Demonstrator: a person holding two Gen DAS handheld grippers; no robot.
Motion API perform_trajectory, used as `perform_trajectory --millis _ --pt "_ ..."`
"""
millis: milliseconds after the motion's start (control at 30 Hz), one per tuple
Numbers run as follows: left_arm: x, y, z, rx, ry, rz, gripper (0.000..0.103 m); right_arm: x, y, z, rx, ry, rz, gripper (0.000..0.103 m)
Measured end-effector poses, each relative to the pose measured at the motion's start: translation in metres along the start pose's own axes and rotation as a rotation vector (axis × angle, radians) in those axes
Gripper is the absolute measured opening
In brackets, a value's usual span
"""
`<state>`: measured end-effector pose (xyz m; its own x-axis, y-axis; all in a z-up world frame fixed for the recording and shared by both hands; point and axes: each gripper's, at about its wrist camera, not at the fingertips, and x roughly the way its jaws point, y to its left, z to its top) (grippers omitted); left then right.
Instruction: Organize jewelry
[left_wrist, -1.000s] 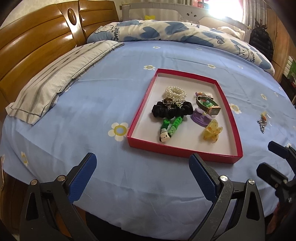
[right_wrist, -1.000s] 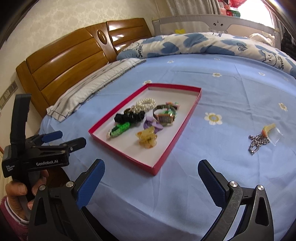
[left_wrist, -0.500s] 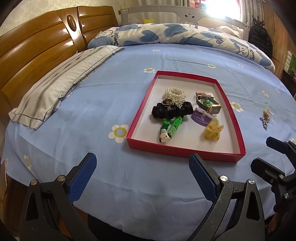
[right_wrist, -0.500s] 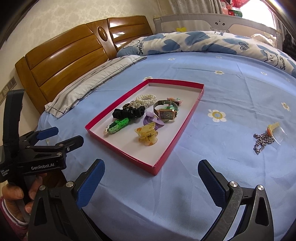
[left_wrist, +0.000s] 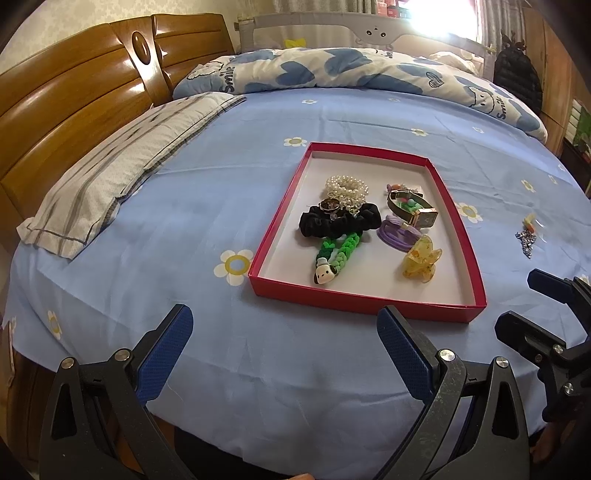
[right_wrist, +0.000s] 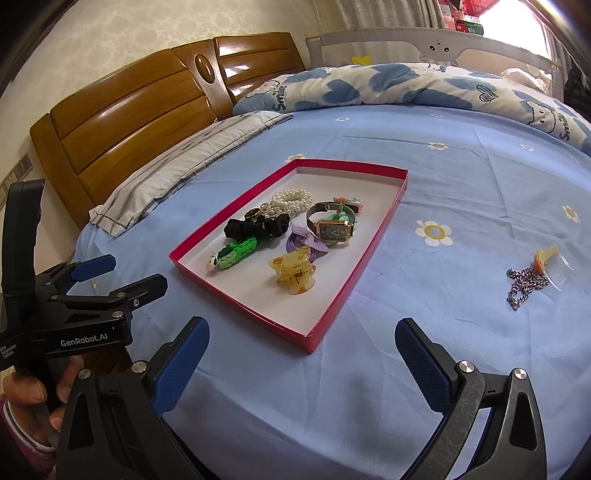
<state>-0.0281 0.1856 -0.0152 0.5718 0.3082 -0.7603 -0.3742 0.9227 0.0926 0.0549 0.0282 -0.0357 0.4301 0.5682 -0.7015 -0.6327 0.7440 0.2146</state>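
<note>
Red cardboard tray (right_wrist: 373, 236) on the blue bed sheet (right_wrist: 461, 177) looks nearer than a second ago; we approach. Both our left gripper (left_wrist: 284, 354) and right gripper (right_wrist: 301, 363) have fingers wide apart, empty. The silver chain (right_wrist: 524, 282) lies outside, right.

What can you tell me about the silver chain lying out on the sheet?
The silver chain is a metal-looking link chain, bunched in a loose heap on the blue sheet, outside the red tray and to its right. A small orange piece and a clear comb lie against its far end. Nothing holds it; both grippers sit open, well short of it.
</note>
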Motion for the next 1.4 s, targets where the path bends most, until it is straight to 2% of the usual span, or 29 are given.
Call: perform_trajectory --millis 1400 --pt "0.0004 0.0009 -0.0018 -0.009 0.007 0.012 0.101 -0.0042 0.0037 0.0054 -0.006 -0.005 0.000 0.102"
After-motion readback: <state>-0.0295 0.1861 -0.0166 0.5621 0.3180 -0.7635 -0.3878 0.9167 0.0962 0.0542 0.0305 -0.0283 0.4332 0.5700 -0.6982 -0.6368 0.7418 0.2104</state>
